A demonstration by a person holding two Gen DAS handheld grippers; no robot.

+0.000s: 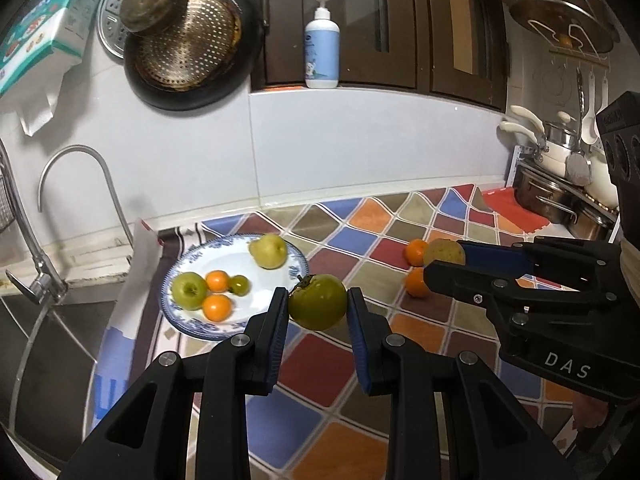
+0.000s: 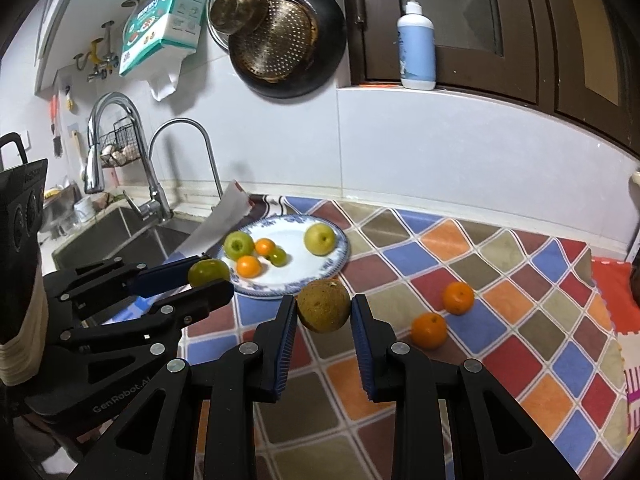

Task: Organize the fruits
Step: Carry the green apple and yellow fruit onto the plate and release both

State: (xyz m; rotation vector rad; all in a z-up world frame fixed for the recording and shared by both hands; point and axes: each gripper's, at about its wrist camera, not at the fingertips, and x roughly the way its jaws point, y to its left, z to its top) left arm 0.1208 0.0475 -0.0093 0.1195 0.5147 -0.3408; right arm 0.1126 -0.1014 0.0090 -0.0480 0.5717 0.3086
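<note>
My left gripper (image 1: 318,300) is shut on a green persimmon (image 1: 318,302), held above the counter just right of the blue-and-white plate (image 1: 192,326). My right gripper (image 2: 324,306) is shut on a brown-yellow pear (image 2: 324,306), held off the checked mat near the plate (image 2: 276,284). The plate carries a green apple (image 1: 189,290), a yellow-green pear (image 1: 269,251), two small oranges (image 1: 217,307) and a small green fruit (image 1: 240,284). Two more oranges (image 2: 458,298) (image 2: 429,330) lie on the mat to the right. Each gripper shows in the other's view: the left gripper (image 2: 210,276), the right gripper (image 1: 444,256).
A sink (image 2: 116,232) with a tap (image 2: 120,136) lies left of the plate. A checked mat (image 2: 500,280) covers the counter. Pans (image 2: 288,36) hang on the tiled wall, a pump bottle (image 2: 417,40) stands on the ledge, and pots (image 1: 560,196) sit at far right.
</note>
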